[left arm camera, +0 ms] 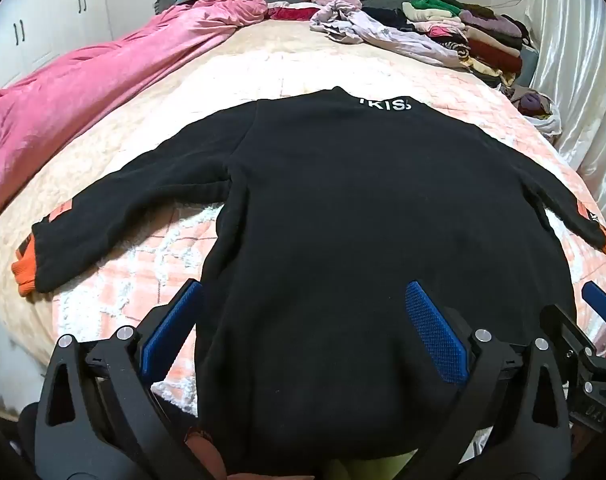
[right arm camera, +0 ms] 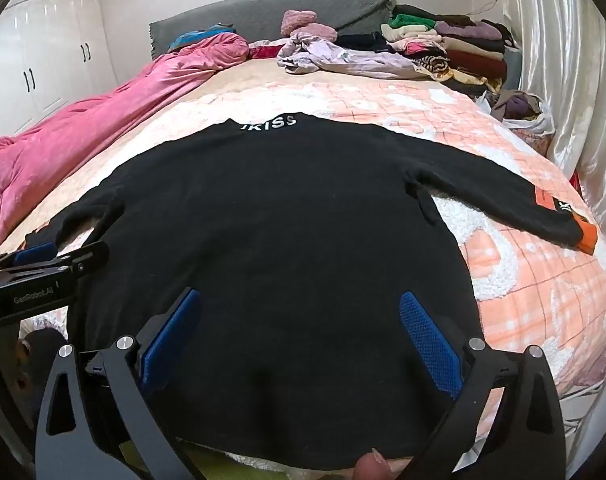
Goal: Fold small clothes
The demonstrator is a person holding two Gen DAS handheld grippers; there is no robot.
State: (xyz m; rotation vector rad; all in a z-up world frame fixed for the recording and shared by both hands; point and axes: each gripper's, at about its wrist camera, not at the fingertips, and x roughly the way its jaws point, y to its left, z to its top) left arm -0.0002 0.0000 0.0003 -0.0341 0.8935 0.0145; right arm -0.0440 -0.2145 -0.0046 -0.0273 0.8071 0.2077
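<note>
The black sweatshirt (left arm camera: 363,208) lies spread flat and unfolded, sleeves out toward nine and three o'clock, while left gripper (left arm camera: 303,332) and right gripper (right arm camera: 299,340) hover with jaws wide apart, holding nothing.

White capital lettering runs across the collar of the black sweater (right arm camera: 271,216), ahead of the right gripper (right arm camera: 299,336). In the right wrist view it reads "KISS", preceded by one partly hidden stroke. In the left wrist view the same collar text (left arm camera: 384,103) shows only as "KIS", with its ends cut off.

The sweater's sleeve, forward and to the right of the right gripper, carries an orange patch (right arm camera: 545,200) and beside it white characters on black; these are too small to read.

The body of the left gripper (right arm camera: 39,284), left of the right gripper, bears the grey marking "GenRobot.AI".
</note>
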